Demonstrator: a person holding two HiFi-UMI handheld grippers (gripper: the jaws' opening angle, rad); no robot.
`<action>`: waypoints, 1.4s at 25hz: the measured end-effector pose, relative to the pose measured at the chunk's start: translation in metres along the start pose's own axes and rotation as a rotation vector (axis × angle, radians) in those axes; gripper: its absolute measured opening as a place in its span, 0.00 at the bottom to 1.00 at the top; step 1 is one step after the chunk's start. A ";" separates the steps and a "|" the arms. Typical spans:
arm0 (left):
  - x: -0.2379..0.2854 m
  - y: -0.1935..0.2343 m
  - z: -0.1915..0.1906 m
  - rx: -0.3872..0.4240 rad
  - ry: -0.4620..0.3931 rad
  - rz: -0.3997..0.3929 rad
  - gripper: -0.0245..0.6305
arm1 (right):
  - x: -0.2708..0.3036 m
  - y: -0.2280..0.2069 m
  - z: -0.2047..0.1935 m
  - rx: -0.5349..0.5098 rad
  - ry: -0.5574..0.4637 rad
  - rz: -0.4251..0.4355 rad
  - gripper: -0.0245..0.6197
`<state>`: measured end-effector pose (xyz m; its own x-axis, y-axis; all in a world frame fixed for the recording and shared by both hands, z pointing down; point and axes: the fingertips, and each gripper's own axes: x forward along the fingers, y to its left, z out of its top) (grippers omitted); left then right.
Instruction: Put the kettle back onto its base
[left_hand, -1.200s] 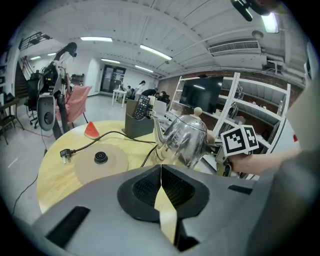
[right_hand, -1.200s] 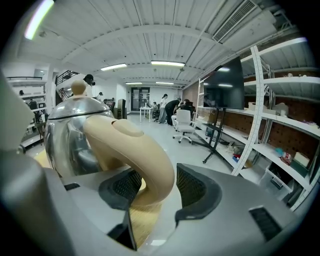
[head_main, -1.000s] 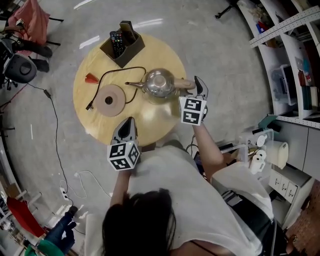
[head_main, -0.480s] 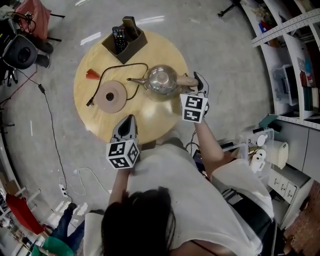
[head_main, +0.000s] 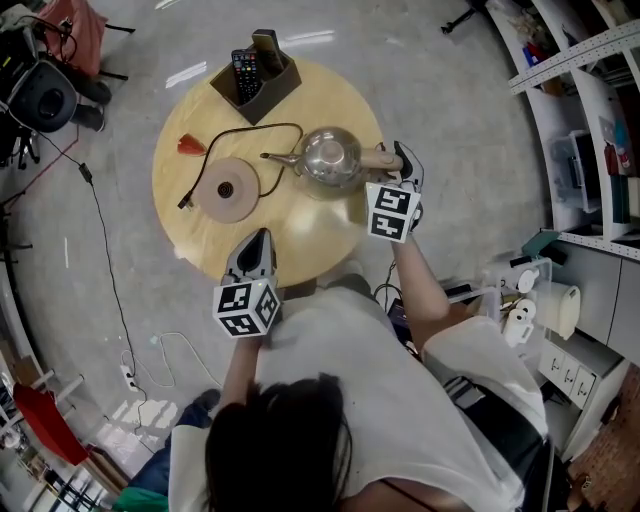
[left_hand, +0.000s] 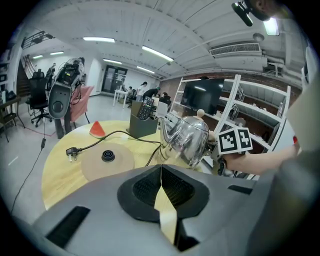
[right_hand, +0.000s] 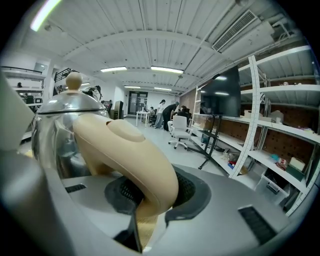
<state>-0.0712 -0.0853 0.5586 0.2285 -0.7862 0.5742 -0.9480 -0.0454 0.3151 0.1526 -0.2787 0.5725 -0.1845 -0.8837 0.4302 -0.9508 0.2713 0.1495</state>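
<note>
We close our right gripper's (head_main: 401, 160) jaws on the kettle's (head_main: 330, 157) beige handle (right_hand: 131, 157) for a firm lift; the kettle stands on the table (head_main: 300, 235) near its base (head_main: 228, 188), and our left gripper (head_main: 255, 252) hangs empty, jaws together

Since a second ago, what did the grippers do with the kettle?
The right gripper's jaws were wide around the kettle's handle. Now they are closing on it, with the handle between them. The kettle stays on the table beside its base, not lifted. The left gripper stays shut at the table's near edge.
</note>
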 end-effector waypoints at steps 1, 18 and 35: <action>0.000 0.001 0.000 0.000 0.000 -0.002 0.08 | 0.000 0.000 0.000 0.004 -0.001 -0.003 0.22; -0.007 0.022 -0.008 -0.148 -0.013 0.019 0.08 | -0.008 0.001 0.020 0.017 -0.044 -0.021 0.21; -0.011 0.034 -0.013 -0.243 -0.032 0.033 0.08 | -0.022 -0.001 0.042 0.053 -0.102 -0.029 0.22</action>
<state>-0.1033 -0.0699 0.5733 0.1874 -0.8042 0.5641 -0.8730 0.1269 0.4710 0.1465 -0.2756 0.5251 -0.1782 -0.9259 0.3330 -0.9676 0.2265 0.1118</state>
